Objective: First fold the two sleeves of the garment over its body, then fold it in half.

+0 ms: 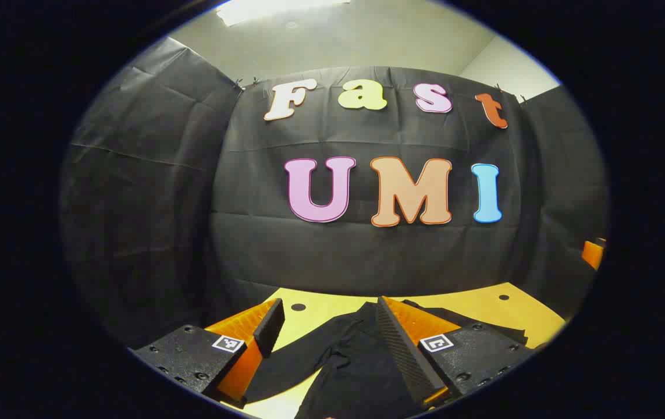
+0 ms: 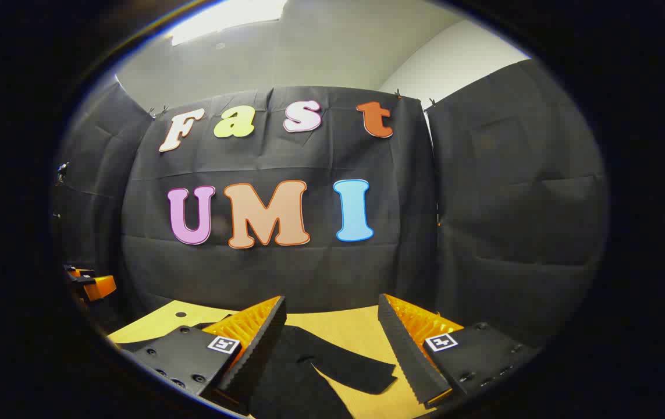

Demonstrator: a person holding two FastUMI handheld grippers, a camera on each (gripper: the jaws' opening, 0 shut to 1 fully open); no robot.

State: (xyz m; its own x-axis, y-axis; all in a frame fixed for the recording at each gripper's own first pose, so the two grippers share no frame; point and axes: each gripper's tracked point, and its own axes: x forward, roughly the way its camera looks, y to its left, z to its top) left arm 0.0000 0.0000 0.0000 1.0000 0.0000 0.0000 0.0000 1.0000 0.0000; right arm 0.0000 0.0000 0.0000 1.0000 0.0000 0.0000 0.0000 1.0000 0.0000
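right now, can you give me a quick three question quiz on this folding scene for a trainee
1. True or false: the left gripper is shut on the dark garment.
2. Multiple choice: in the right gripper view, the sleeve lies
A. flat on the yellow table, spread out from the body
B. folded over the body
C. hanging off the table edge
3. Fill in: both grippers hang over the garment with their jaws ____.

Key
1. False; its fingers stand apart, above the cloth.
2. A
3. open; the right gripper too grips nothing.
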